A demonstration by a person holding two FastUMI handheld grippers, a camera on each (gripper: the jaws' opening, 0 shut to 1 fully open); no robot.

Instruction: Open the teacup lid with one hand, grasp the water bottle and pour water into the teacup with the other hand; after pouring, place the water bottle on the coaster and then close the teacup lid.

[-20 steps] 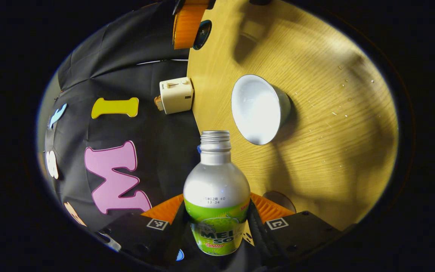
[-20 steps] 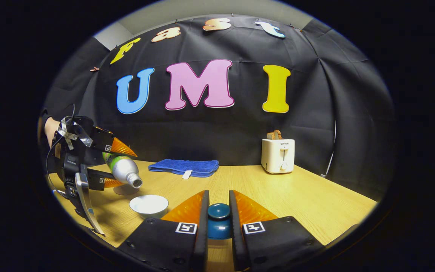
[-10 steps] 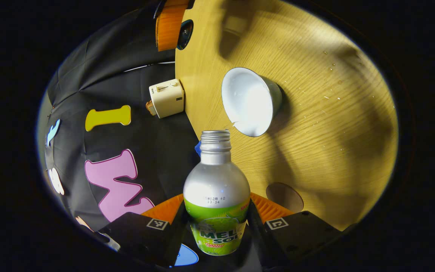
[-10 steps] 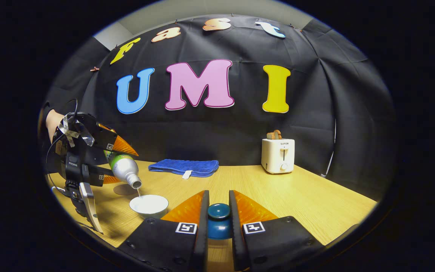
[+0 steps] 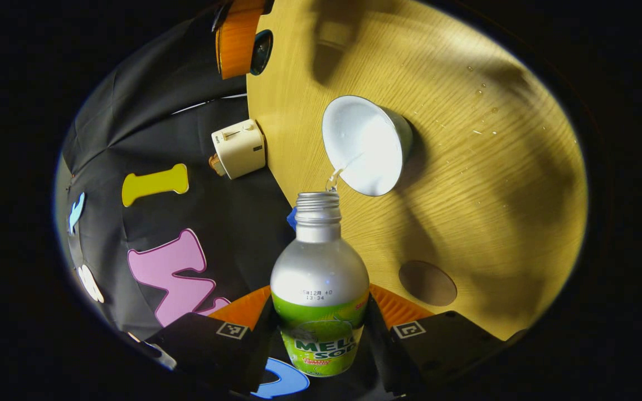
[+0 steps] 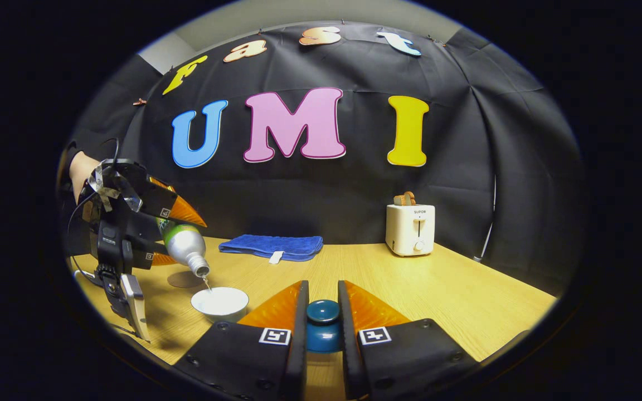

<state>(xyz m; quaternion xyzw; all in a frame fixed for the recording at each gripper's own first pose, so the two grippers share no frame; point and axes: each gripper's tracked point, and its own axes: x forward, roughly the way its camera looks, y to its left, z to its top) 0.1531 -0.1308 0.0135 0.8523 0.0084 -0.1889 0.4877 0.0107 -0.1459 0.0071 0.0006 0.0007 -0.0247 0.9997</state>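
Left tool (image 6: 179,236): black housing, loose black cables looping off the back, crinkled silver tape on top, silver trigger lever hanging below, small square black-white marker on each finger mount. Right tool (image 6: 322,312): black mounts, same square markers, round screws. Dark sleeve (image 6: 67,167) at the wrist.

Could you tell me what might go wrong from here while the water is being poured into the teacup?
1. The stream leaves the water bottle and lands near the teacup rim; a small drift could spill onto the table, where droplets already lie.
2. The right gripper holds the lid by its knob; a slip could drop it.
3. The left gripper grips the tilted bottle low, so it might shift.
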